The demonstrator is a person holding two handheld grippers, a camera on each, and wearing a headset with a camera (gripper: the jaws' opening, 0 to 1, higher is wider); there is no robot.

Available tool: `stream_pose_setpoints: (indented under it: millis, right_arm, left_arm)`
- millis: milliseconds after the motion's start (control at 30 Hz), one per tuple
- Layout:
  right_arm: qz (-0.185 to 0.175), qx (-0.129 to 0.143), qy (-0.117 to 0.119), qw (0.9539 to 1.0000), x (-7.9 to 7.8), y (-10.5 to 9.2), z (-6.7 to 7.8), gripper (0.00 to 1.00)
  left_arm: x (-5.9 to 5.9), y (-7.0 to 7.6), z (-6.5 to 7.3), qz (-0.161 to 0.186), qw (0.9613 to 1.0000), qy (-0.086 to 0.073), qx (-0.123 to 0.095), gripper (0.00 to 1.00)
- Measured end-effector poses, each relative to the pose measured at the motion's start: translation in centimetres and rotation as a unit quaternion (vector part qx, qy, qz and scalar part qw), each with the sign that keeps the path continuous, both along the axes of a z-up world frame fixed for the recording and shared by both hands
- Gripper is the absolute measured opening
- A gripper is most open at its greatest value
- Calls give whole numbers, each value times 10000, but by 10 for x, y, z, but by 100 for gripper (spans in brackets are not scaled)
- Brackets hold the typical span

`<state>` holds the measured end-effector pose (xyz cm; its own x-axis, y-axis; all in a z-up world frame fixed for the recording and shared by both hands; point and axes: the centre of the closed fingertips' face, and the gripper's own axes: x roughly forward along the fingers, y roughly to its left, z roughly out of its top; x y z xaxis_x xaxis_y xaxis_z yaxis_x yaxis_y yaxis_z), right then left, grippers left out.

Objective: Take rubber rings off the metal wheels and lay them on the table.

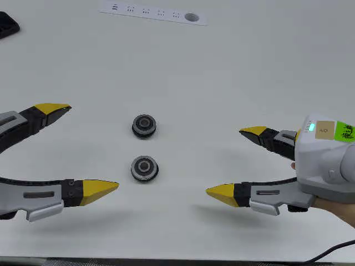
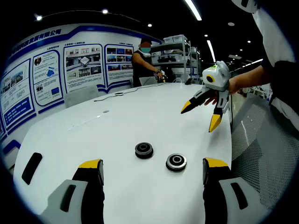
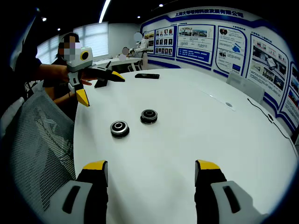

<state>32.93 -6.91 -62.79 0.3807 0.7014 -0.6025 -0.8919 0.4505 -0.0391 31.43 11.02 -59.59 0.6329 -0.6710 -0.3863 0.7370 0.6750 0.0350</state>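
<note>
Two metal wheels with black rubber rings lie flat on the white table (image 1: 222, 72), apart from each other. The far wheel (image 1: 144, 125) (image 2: 144, 150) (image 3: 149, 116) sits just behind the near wheel (image 1: 145, 168) (image 2: 176, 162) (image 3: 120, 129). My left gripper (image 1: 86, 148) (image 2: 153, 164) (image 3: 103, 90) hovers open to the left of the wheels, touching neither. On the other side my right gripper (image 1: 230, 162) (image 3: 152, 165) (image 2: 199, 119) is open too, a good way from the wheels. Nothing is between either pair of yellow-tipped jaws.
A white power strip (image 1: 155, 12) lies at the table's far side. A black object (image 1: 6, 25) (image 2: 32, 167) (image 3: 147, 75) rests at the far left corner. The table's front edge (image 1: 166, 259) runs close below the grippers. A mesh chair (image 3: 32, 154) stands beside the table.
</note>
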Motion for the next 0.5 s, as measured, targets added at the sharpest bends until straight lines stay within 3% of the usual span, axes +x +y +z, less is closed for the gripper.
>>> stream_pose_setpoints:
  millis: [500]
  right_arm:
    - [-40, 90, 83, 9999, 2, 0, 0, 78]
  left_arm:
    - [-2, -2, -9, -117, 9998, 141, 81, 89]
